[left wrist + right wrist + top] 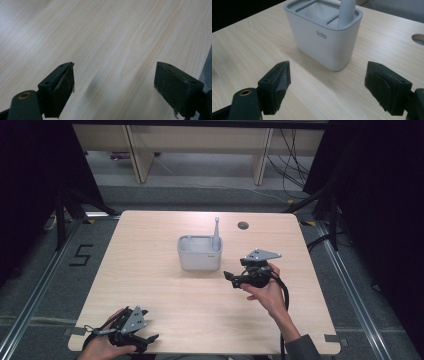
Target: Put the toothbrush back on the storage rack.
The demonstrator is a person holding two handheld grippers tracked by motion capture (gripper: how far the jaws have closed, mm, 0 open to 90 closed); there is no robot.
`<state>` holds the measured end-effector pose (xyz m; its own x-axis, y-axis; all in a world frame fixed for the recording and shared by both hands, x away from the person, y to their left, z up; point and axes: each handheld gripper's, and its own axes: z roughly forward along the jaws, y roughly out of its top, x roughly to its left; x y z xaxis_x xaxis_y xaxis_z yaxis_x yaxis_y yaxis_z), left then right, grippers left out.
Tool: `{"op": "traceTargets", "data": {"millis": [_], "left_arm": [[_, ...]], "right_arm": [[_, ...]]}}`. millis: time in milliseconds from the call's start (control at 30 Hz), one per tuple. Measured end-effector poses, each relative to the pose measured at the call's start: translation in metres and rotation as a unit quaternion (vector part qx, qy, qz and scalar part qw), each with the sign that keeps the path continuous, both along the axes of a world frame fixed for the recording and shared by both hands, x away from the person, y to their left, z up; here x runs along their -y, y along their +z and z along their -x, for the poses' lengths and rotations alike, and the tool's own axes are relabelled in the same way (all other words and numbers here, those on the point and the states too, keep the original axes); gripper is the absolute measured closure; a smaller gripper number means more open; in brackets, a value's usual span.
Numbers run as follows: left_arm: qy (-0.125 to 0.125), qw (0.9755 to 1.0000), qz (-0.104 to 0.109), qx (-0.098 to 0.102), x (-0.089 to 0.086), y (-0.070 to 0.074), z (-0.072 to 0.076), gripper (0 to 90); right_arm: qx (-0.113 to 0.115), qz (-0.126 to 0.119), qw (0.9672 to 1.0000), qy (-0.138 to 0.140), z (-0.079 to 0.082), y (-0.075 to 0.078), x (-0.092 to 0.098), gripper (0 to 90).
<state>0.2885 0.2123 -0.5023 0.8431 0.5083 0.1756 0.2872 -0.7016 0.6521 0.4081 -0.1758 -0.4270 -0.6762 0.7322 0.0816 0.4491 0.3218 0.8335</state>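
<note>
**Right gripper held open beside the white holder**

While the left gripper [145, 339] is kept low at the near left corner of the table [150, 270], the right gripper [231, 278] is held above the tabletop just to the right of the white holder [199, 254], with its jaws turned toward that holder. In the right gripper view the two black jaws are seen spread wide apart, and nothing is caught between them; only bare wood lies in the gap, with the holder [324, 37] standing a little beyond, apart from both pads. The right gripper is therefore released and grasps nothing.

The holder is placed near the middle of the table, slightly toward the far side. It is upright, its top is divided into compartments by grey bars, and small dark lettering is printed on the wall facing the right gripper. A grey, slender utensil [216, 232] is stood in the compartment at the holder's right end, and its handle is seen rising above the rim; in the right gripper view its lower shaft [346, 12] is seen at the far corner of the holder.

In the left gripper view the jaws are likewise spread wide over plain wood, so the left gripper [113, 82] is released and empty. A round hole [243, 225] is cut in the tabletop beyond the holder, to its right.
</note>
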Motion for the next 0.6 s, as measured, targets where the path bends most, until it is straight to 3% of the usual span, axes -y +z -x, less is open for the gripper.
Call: {"op": "traceTargets", "data": {"millis": [33, 233, 267, 400, 433, 600], "left_arm": [[0.000, 1.0000, -0.001, 0.000, 0.000, 0.000, 0.000, 16.2], [0.002, 1.0000, 0.000, 0.000, 0.000, 0.000, 0.000, 16.3], [0.002, 1.0000, 0.001, 0.000, 0.000, 0.000, 0.000, 16.3], [-0.001, 1.0000, -0.007, 0.003, 0.000, 0.000, 0.000, 16.3], [0.000, 1.0000, -0.006, 0.003, 0.000, 0.000, 0.000, 16.2], [0.002, 1.0000, 0.001, 0.000, 0.000, 0.000, 0.000, 16.3]], "right_arm": [[0.009, 0.004, 0.9999, 0.002, 0.000, -0.001, 0.001, 21.6], [-0.007, -0.001, 1.0000, 0.002, 0.008, -0.005, 0.004, 21.7], [0.004, 0.006, 1.0000, 0.002, 0.008, -0.007, 0.005, 21.7], [-0.004, 0.006, 1.0000, 0.004, 0.011, -0.011, 0.007, 21.7], [-0.014, -0.005, 0.9999, -0.001, 0.013, -0.013, 0.006, 21.7], [-0.005, 0.003, 1.0000, 0.005, 0.017, -0.015, 0.011, 21.9]]}}
